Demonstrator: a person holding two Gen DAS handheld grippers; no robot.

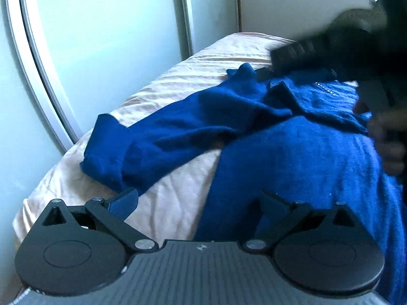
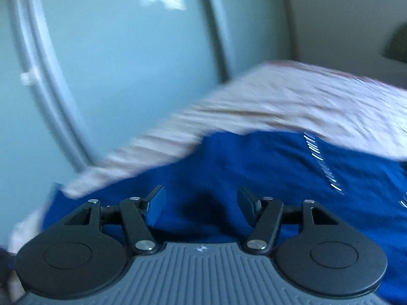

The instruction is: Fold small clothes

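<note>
Both tongs spread wide, empty, left tongs [image 1: 197,204], right tongs [image 2: 201,204], over blue sweater [image 1: 292,157].

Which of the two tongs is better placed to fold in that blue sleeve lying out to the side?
Probably the left tongs: open, with the sleeve just ahead of them. The right tongs, also open, hover over the sweater's body.

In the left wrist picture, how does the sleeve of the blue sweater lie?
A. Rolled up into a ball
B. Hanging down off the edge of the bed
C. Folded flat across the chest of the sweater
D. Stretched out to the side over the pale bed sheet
D: the sleeve of the blue sweater runs out sideways from the body and rests on the pale bed sheet.
</note>
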